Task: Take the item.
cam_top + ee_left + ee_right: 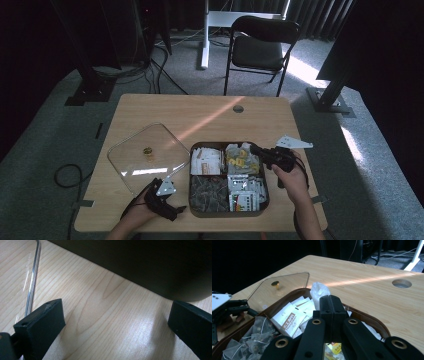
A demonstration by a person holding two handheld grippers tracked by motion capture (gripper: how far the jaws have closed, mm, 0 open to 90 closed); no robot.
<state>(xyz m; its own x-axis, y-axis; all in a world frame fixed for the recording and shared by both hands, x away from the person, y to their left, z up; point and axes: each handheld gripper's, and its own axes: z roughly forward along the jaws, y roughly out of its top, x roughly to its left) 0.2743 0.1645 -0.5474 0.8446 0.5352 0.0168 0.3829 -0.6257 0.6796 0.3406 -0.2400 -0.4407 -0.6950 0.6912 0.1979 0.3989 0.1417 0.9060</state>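
- From the high view I see the glass lid (146, 156) already off the brown tray (200, 207) and lying flat on the counter (200, 112) at the tray's 9 o'clock, its gold knob facing up.
- The tray sits near the counter's 6 o'clock edge, its four compartments open: white sachets (206, 161) at 10 o'clock, yellow-printed packets (241, 159) at 2 o'clock, mesh tea bags (208, 192) at 7 o'clock and printed packets (246, 192) at 5 o'clock.
- My judgement: the uncovering is done; picking from a compartment looks to be what is left.
- My right tongs (256, 149) hang over the tray's 2 o'clock compartment. In the right gripper view the jaws are pressed flat together and I see nothing pinched between them; a crumpled white packet (319, 291) lies just past the tips, and whether they touch it I cannot tell.
- My left tongs (170, 208) rest low at the tray's 8 o'clock corner, beside the lid's near edge. In the left gripper view the jaws are spread wide over bare counter with nothing between them, and the tray's dark wall (150, 265) stands just ahead.
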